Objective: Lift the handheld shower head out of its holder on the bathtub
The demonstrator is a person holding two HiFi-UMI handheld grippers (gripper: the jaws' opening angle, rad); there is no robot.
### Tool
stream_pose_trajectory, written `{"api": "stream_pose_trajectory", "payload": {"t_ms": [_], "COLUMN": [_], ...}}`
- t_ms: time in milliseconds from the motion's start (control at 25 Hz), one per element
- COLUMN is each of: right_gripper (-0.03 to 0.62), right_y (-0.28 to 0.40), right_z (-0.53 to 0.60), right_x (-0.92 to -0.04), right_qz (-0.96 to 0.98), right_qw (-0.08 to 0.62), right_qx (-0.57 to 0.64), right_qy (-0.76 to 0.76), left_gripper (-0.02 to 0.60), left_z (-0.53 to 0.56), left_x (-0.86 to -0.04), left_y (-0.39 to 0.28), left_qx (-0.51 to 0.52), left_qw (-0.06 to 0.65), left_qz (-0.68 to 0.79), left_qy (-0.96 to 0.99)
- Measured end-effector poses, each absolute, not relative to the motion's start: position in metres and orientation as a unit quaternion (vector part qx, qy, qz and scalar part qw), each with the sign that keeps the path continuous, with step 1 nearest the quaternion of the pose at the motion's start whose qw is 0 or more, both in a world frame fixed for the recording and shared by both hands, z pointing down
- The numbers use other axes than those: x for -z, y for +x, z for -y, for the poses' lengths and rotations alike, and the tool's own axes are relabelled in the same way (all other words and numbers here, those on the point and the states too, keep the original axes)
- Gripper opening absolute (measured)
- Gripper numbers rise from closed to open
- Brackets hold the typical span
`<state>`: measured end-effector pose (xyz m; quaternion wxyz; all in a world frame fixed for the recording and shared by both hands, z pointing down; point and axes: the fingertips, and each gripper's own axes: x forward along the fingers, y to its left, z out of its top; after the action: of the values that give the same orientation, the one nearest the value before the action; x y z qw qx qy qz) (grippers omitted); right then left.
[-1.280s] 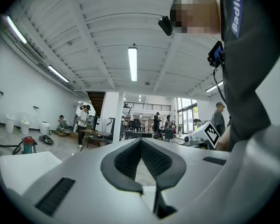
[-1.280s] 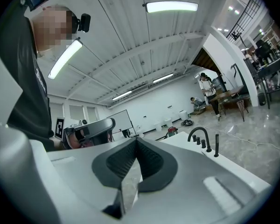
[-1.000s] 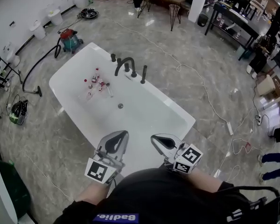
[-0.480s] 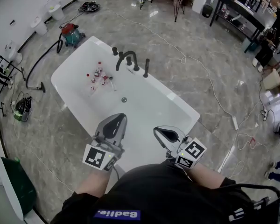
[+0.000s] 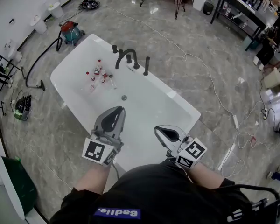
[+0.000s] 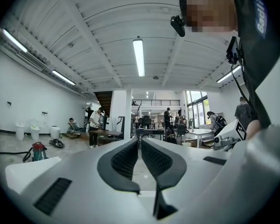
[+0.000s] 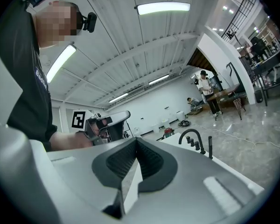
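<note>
Bright w/ ceiling tubes (image 6: 138, 55); fisheye edges, sharp.

left grey hand-held gripper (image 5: 115, 111): level, jaws together, nothing between | right grey hand-held gripper (image 5: 159, 131): level, jaws together, nothing between | left forearm (image 5: 90, 183), right forearm (image 5: 205, 174): bare, stretched forward, apart

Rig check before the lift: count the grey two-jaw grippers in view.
2. The grey left gripper is over the near end of the white bathtub. The grey right gripper is to its right, by the near rim. Both are shut and empty; none appears hidden.
</note>
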<state>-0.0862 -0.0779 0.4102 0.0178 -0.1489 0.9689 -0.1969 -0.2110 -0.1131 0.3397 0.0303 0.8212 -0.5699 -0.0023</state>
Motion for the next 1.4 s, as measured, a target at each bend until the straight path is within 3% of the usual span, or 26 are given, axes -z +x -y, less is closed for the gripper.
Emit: {"api": "stream_pose_trajectory", "payload": {"t_ms": [920,1400], "right_gripper": [0.0,0.0], "right_y": [-0.033,-0.004], "right_z": [0.108,0.121], "right_x": [-0.443,-0.463], "right_qz": [-0.953,-0.943], "right_qw": [0.031,0.034], "right_qx": [0.229,0.248], "right_qy": [-0.195,-0.221], "left_gripper": [0.012,0.092], "left_z": [0.2,0.257], "left_x": [-0.388,-0.434], "left_y": [-0.195,-0.186], "left_qx": [-0.07,-0.128], "left_qw": [0.031,0.049], "left_qz": [0.557,0.543], "left_qy": [0.827,0.829]}}
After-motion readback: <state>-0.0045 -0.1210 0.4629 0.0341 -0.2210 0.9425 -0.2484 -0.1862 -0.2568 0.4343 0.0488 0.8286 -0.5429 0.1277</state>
